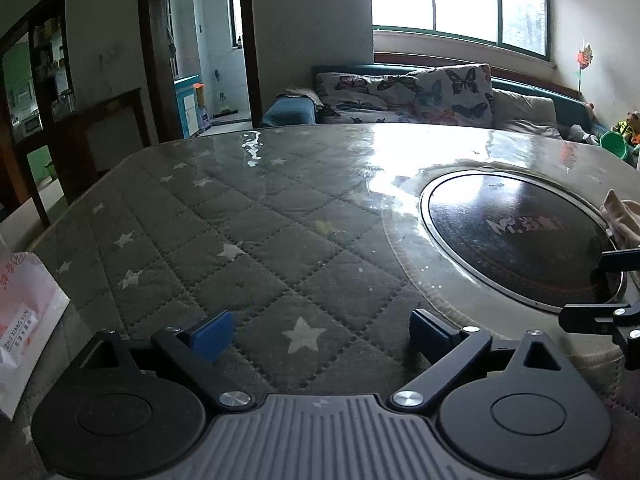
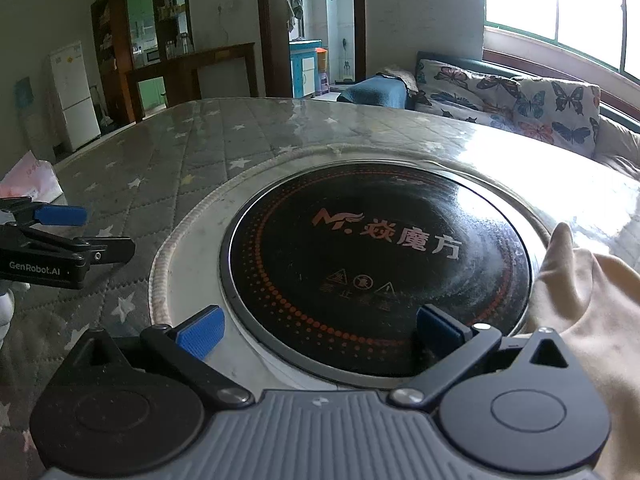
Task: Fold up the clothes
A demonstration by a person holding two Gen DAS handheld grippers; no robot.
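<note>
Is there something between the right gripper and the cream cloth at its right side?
Nothing visible does. The right gripper hangs open over the black cooktop, and the cream cloth lies just to its right, with no object between them.

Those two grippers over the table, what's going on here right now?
A person holds a two-finger gripper in each hand above a round table covered in a grey star-patterned quilted cloth. Both the left gripper and the right gripper have their jaws open and hold nothing. The right one hovers over the black round cooktop set into the table. A cream garment lies at the cooktop's right edge, crumpled and not yet gripped, so folding has not visibly begun.
</note>
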